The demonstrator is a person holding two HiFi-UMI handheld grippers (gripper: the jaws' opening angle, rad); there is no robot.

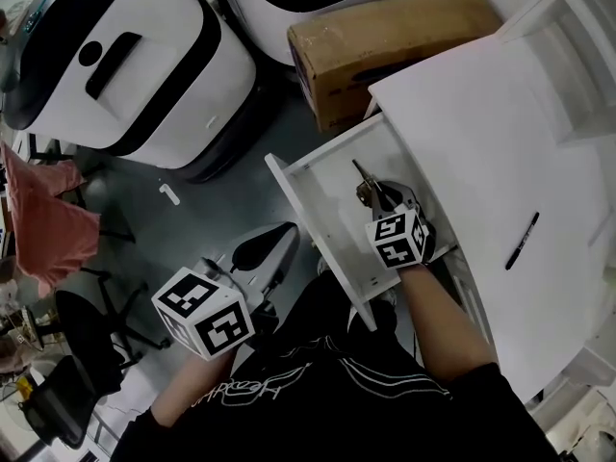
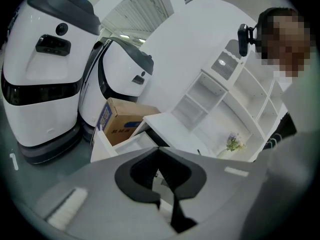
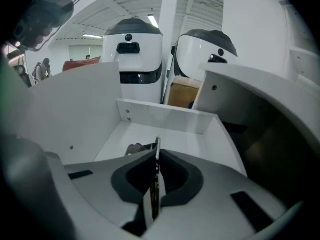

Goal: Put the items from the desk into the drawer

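Thin flat item (image 3: 156, 181), metallic with a yellowish tint, turned too edge-on to name, pinched between the pads of the right gripper (image 3: 157, 154). Jaws closed to a sliver on it.

From the head view, the same item as a slim dark strip (image 1: 363, 176) poking out past the right gripper (image 1: 377, 198), inside the open drawer (image 1: 327, 176) and above its white bottom, not yet set down.

Drawer pulled out from under the white desk (image 1: 462, 133) toward the person's body, leaving its tray open from above. Right gripper tilted steeply down into the tray, probably to bring the item low before letting go rather than dropping it from a height.

Item lying along the length of the pads, flat faces against them, front end reaching a little beyond the fingertips. Likely the only firm hold on something so thin.

Small grey shape just left of the jaw tips: either part of the item or something lying in the drawer, impossible to tell.

Left gripper (image 1: 274, 243) low and outside the drawer, over the grey floor beside the person's lap, apparently parked out of the way. Jaws together at the tips, nothing between them.

Black pen (image 1: 523, 241) on the desk, well apart from both grippers, judged to be next for the drawer.
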